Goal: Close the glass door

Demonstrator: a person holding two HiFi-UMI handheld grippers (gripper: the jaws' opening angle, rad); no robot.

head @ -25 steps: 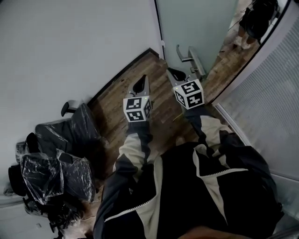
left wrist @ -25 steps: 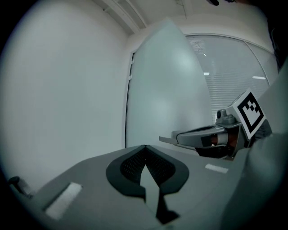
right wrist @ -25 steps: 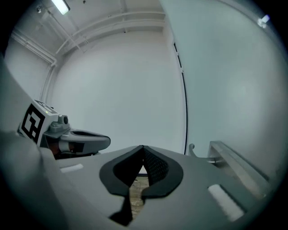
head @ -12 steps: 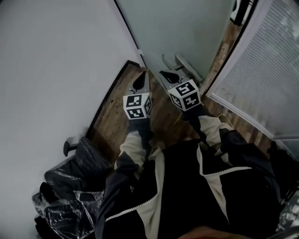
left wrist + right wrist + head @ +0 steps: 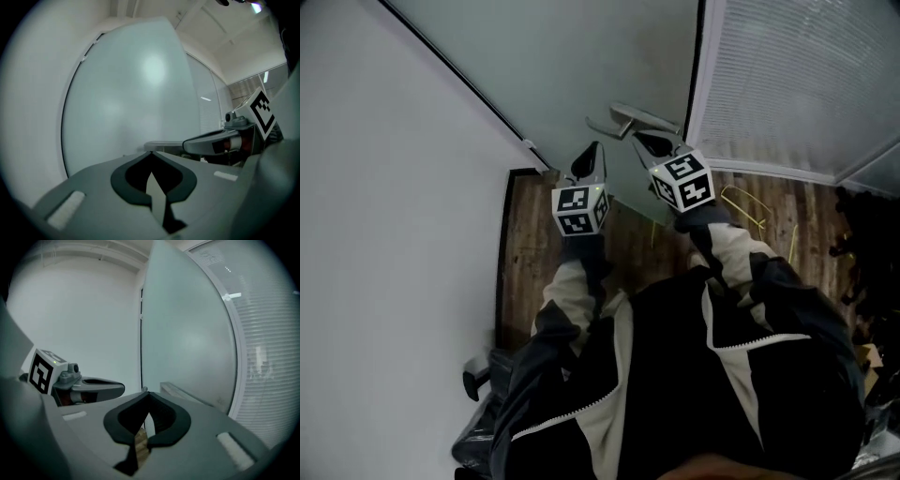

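While my left gripper (image 5: pixel 595 148) and right gripper (image 5: pixel 641 140) are closed empty, I'd push the door (image 5: pixel 581 66) (heavy, stiff) at its handle (image 5: pixel 636 117).

Black-and-cream zipped jacket (image 5: pixel 675 375); grey left tongs (image 5: pixel 595 148), right tongs (image 5: pixel 637 138), black-white marker cubes (image 5: pixel 578 210).

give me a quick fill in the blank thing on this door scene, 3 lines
1. The jaws of the left gripper and the right gripper are both ___, with nothing between them.
2. The door handle on the glass door lies nearest the ___ gripper.
3. The floor is laid in brown ___ planks.

Missing words: shut; right; wood
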